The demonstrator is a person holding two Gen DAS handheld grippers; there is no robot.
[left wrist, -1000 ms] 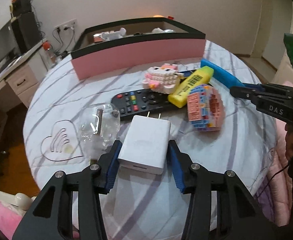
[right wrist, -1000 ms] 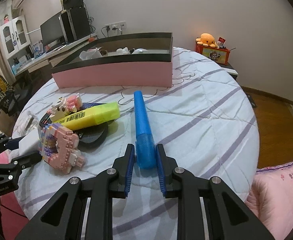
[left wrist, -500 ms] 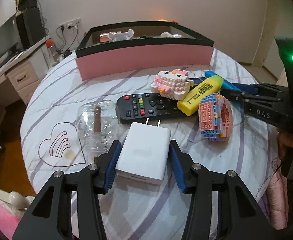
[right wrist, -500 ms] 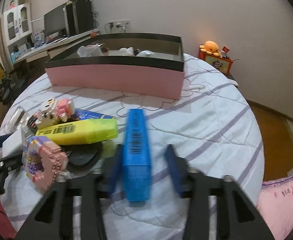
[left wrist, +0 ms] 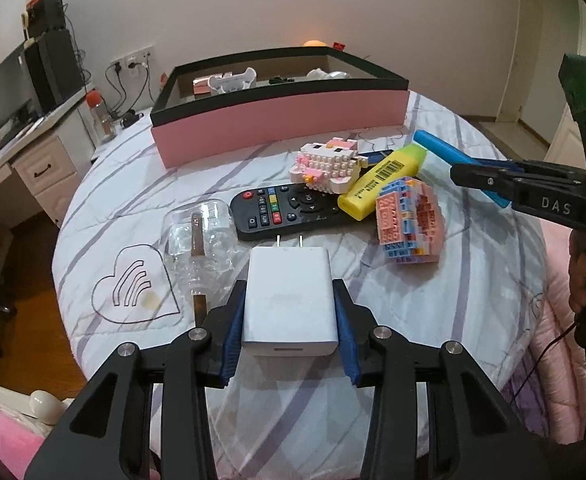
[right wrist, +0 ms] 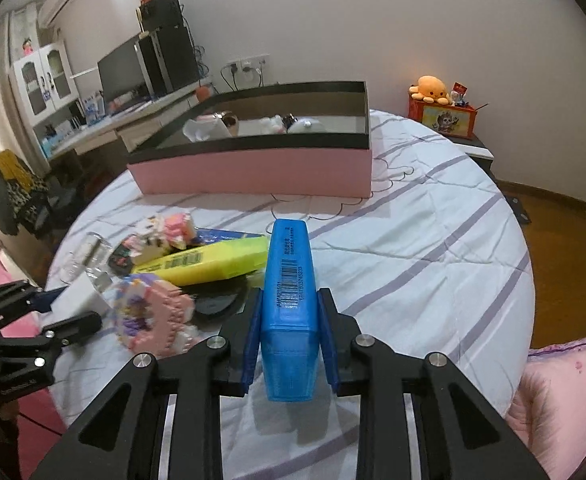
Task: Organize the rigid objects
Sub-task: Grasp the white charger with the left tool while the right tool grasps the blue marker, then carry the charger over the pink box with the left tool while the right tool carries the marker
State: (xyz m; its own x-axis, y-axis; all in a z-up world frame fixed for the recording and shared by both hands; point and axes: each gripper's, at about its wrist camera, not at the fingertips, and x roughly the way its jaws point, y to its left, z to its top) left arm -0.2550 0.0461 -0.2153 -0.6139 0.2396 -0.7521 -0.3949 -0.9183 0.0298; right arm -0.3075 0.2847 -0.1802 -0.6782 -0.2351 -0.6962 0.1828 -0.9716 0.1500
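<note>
My left gripper point(left wrist: 289, 320) is shut on a white charger point(left wrist: 289, 296), held just above the bed cover. My right gripper point(right wrist: 291, 324) is shut on a blue highlighter point(right wrist: 291, 300) and holds it lifted; it also shows in the left wrist view point(left wrist: 449, 154). A pink box with a black rim point(left wrist: 281, 128) stands at the far side, with small items inside. On the cover lie a yellow highlighter point(left wrist: 385, 178), a black remote point(left wrist: 289, 210), a pink-white brick figure point(left wrist: 327, 166), a pink brick heart point(left wrist: 411, 222) and a clear glass piece point(left wrist: 201, 236).
The round bed surface point(right wrist: 413, 248) has a striped white cover. A desk with a monitor point(right wrist: 125, 76) stands at the left. A red box with an orange plush point(right wrist: 443, 110) sits at the right. A pink pillow point(right wrist: 565, 392) lies at the near right.
My right gripper has lifted the blue highlighter off the cover and raised it toward the box. My left gripper has raised the white charger slightly.
</note>
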